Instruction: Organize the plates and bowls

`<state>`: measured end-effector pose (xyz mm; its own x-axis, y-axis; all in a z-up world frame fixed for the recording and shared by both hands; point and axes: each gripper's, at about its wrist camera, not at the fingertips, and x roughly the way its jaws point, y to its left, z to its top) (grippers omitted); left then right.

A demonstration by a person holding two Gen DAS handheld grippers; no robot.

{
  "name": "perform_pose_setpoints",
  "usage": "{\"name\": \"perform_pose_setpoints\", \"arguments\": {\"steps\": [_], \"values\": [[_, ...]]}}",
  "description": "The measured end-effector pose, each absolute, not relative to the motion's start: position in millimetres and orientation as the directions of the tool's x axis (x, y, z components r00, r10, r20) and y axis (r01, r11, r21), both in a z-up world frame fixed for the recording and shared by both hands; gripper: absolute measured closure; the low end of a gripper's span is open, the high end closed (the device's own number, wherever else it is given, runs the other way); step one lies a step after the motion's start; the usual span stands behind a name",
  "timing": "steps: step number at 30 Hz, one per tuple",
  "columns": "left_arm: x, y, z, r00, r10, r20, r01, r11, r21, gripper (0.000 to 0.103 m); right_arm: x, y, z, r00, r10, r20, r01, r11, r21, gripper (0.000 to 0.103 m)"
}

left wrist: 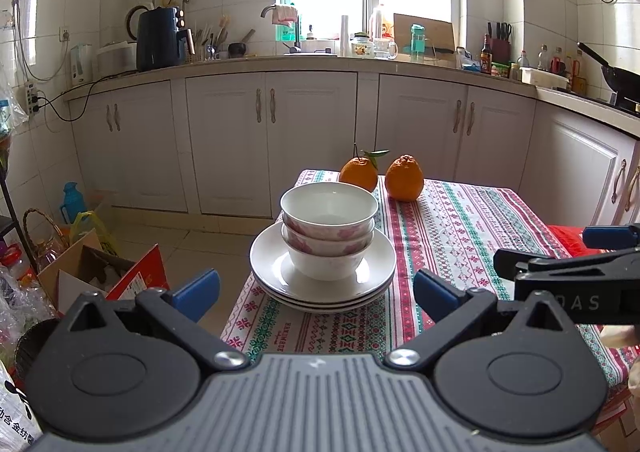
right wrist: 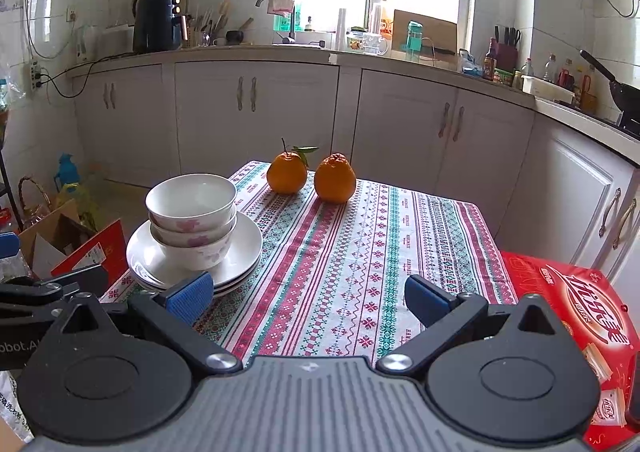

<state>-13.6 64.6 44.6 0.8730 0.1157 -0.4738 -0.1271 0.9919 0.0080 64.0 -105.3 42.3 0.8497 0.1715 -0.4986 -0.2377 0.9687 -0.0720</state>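
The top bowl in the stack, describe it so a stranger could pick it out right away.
Find the table with the striped patterned cloth. At its left edge, a pile of white plates carries three nested bowls. The top bowl sits highest, the only one whose empty white inside shows.

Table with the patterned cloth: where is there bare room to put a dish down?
The striped tablecloth is bare between the white stack of plates and bowls, the two oranges and the red box. The left edge is crowded.

L gripper (left wrist: pixel 316 294) open, R gripper (right wrist: pixel 306 298) open
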Motion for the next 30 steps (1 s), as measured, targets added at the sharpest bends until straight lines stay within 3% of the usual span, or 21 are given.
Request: {"name": "perform_pose_setpoints", "arguments": {"steps": [30], "values": [[-14.9, 64.6, 45.1, 0.872, 0.115, -0.476, -0.129, 0.992, 0.002, 0.001, 63.0, -104.9, 43.3, 0.856, 0.163, -0.491, -0.229, 0.970, -0.078, 0.000]]}}
